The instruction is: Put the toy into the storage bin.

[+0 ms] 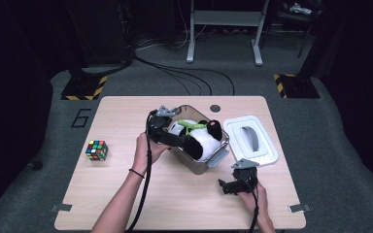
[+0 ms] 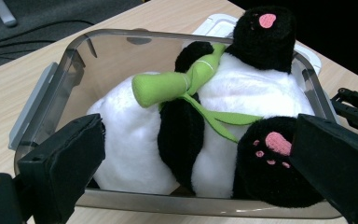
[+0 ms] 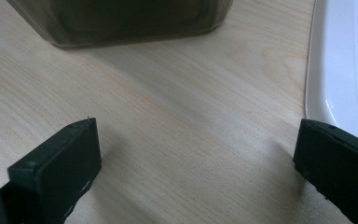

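Note:
A plush panda [image 2: 242, 93] with black limbs, pink paw pads and a green bamboo stick [image 2: 168, 86] lies in a smoky clear plastic box [image 2: 112, 60]. From above, the box [image 1: 194, 165] stands mid-table with the panda [image 1: 206, 141] filling it. My left gripper [image 1: 187, 141] reaches over the box's left side. Seen from its own camera, the left gripper [image 2: 203, 140] is open, with its jaws either side of the panda's lower body and apart from it. My right gripper [image 1: 226, 187] is open low over bare table [image 3: 168, 140], near the box's corner [image 3: 130, 23]; between the right gripper's [image 3: 198, 135] jaws is nothing.
A white lid [image 1: 267, 153] with a grey handle lies flat right of the box; its edge [image 3: 340, 60] is close to my right jaw. A Rubik's cube [image 1: 97, 150] sits at the table's left. The right gripper [image 2: 354, 107] is seen beyond the box's rim.

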`<action>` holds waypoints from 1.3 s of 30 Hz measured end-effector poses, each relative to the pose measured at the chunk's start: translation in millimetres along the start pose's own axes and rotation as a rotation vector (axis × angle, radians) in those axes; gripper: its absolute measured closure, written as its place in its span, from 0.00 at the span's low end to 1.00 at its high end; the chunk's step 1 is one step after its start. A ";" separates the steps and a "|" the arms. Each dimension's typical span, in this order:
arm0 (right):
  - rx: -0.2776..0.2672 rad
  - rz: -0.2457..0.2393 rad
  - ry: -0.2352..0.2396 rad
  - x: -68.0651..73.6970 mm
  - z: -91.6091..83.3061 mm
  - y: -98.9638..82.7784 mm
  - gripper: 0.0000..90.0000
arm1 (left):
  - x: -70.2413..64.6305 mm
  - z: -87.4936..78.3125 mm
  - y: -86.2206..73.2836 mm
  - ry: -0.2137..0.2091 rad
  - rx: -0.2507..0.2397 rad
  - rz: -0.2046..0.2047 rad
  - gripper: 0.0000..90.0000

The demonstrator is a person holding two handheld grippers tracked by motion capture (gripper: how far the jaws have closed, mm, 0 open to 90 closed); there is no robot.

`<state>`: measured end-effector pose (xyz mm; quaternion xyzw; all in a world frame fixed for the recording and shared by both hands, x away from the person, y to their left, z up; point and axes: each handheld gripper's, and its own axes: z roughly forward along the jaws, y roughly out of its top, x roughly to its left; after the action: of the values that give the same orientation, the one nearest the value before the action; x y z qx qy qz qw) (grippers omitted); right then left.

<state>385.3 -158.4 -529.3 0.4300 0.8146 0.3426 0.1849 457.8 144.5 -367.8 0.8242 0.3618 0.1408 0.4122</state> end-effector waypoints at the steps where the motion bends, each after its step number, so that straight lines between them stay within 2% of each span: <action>1: 0.000 0.000 0.000 0.0 0.0 0.0 0.00 | -0.1 0.1 0.1 -0.003 0.008 0.001 0.03; 8: 0.004 -0.015 0.003 -0.9 -0.3 -0.2 0.00 | -4.7 8.6 -0.2 -0.005 0.039 0.025 0.03; 12: 0.004 -0.013 0.003 -0.8 -0.3 -0.2 0.00 | -12.1 15.2 -1.1 -0.008 0.091 0.068 0.02; 15: 0.004 -0.013 0.003 -0.8 -0.3 -0.2 0.00 | -13.9 15.2 -0.7 -0.005 0.090 0.079 0.02; 17: 0.004 -0.013 0.003 -0.8 -0.3 -0.2 0.00 | -12.7 14.1 0.1 -0.016 0.086 0.074 0.02; 21: 0.004 -0.013 0.003 -0.8 -0.3 -0.2 0.00 | -4.4 9.6 5.9 -0.068 0.011 0.015 0.03; 22: 0.004 -0.013 0.003 -0.8 -0.3 -0.2 0.00 | -3.4 9.5 7.6 -0.075 0.006 0.008 0.03; 24: 0.004 -0.013 0.003 -0.8 -0.3 -0.2 0.00 | -3.5 12.7 11.5 -0.077 0.009 0.008 0.04; 26: 0.004 -0.013 0.003 -0.8 -0.3 -0.2 0.00 | -4.7 21.6 14.9 -0.079 0.043 0.020 0.04; 28: 0.004 -0.013 0.003 -0.8 -0.3 -0.2 0.00 | -9.1 33.7 16.9 -0.069 0.087 0.038 0.06; 30: 0.004 -0.013 0.003 -0.8 -0.3 -0.2 0.00 | -10.8 36.8 17.3 -0.056 0.101 0.048 0.06; 32: 0.004 -0.013 0.003 -0.8 -0.4 -0.2 0.00 | -14.3 42.3 17.7 -0.016 0.128 0.064 0.07; 35: 0.004 -0.013 0.003 -0.8 -0.3 -0.2 0.00 | -16.8 48.0 18.1 0.017 0.154 0.074 0.07; 37: 0.004 -0.013 0.003 -0.8 -0.4 -0.2 0.00 | -17.9 53.6 17.3 0.033 0.175 0.074 0.07; 39: 0.004 -0.013 0.003 -0.8 -0.4 -0.2 0.00 | -16.3 57.8 15.9 0.026 0.182 0.042 0.06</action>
<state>385.4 -159.3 -529.2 0.4246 0.8183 0.3404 0.1848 484.7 93.2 -390.2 0.8637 0.3612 0.1266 0.3279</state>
